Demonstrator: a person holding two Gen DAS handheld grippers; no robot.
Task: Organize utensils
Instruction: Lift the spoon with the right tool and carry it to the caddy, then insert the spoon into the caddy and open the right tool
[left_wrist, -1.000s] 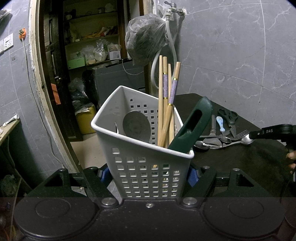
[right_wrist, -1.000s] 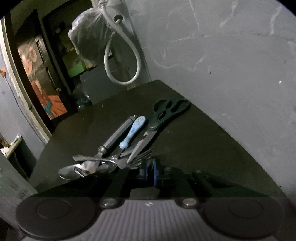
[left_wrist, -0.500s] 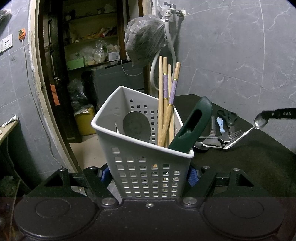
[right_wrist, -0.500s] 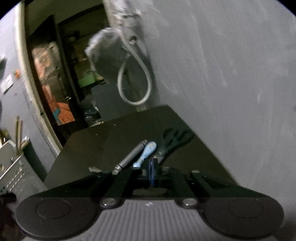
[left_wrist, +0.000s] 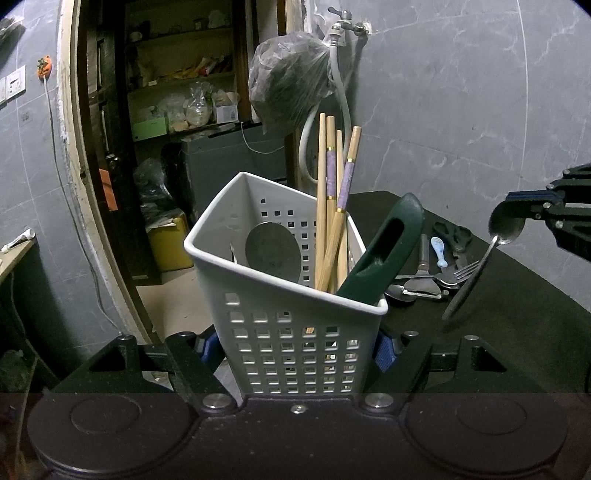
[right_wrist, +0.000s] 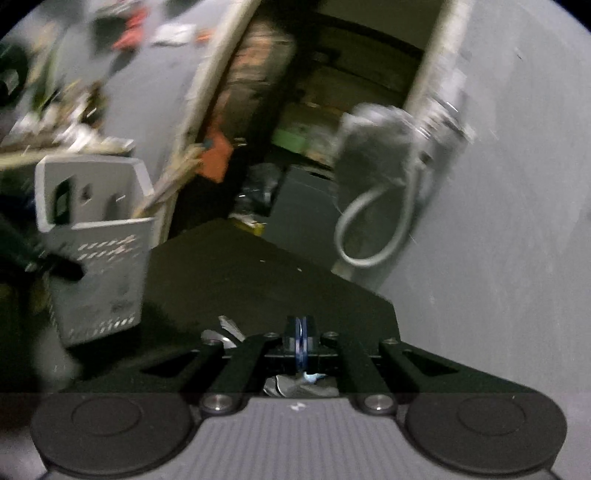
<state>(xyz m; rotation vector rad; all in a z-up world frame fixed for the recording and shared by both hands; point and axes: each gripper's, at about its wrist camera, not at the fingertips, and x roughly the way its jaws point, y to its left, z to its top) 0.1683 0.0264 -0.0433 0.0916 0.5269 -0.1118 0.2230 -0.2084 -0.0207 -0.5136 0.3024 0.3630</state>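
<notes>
The view is motion-blurred. The right gripper (right_wrist: 301, 341) has its blue pads pressed together above the dark table (right_wrist: 258, 280), with a few metal utensils (right_wrist: 225, 332) lying just below it. At left stands a white perforated basket (right_wrist: 99, 254); a grey hose (right_wrist: 373, 229) loops on the wall behind.

The left gripper (left_wrist: 297, 345) has a matte black frame: two triangular cut-out linkages, blue pads (left_wrist: 384, 349) on the inner faces of the fingers, three silver screws along a dark housing, and two shallow round discs at the corners. The right gripper (right_wrist: 301, 341) matches it in black linkages and silver screws, with thin blue pads pressed flat together, but its housing is ribbed grey bearing a small white mark
</notes>
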